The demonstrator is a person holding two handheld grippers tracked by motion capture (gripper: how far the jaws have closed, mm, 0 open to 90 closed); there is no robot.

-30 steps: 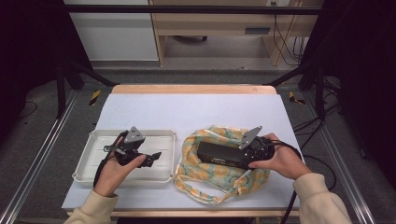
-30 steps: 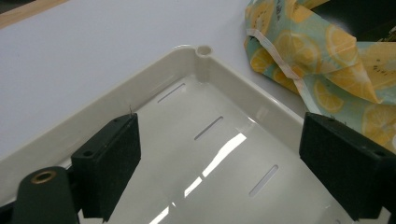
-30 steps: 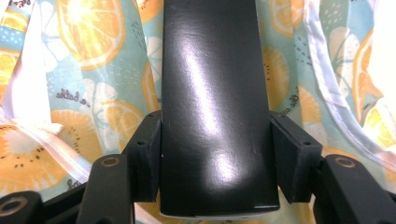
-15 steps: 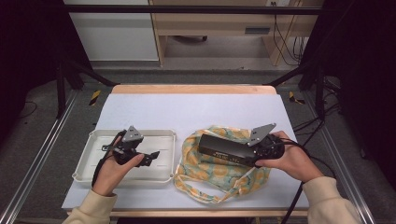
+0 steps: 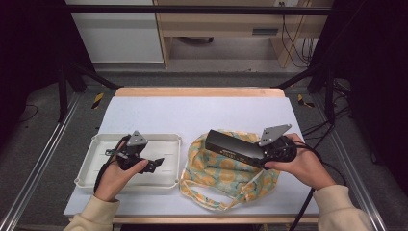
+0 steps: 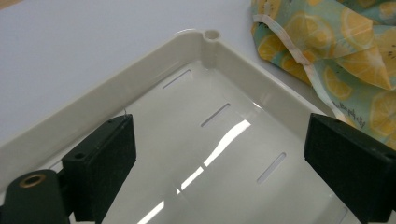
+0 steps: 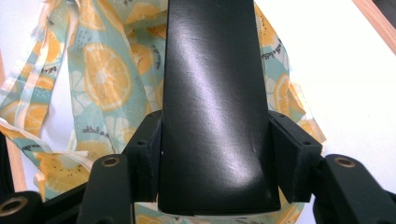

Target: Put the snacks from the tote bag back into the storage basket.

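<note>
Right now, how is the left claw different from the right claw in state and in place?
The left claw is open and holds nothing, while the right claw is shut on a black box. The left claw hangs over the white tray; the right claw is over the lemon-print cloth bag. Both are black, two-jawed and each held in one hand.

table's far half (image 5: 202, 108) bare, tray (image 5: 91, 166) empty

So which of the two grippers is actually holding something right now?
The right gripper: its jaws are clamped on the long black box above the lemon-print cloth bag. The left gripper is open over the white tray.
</note>
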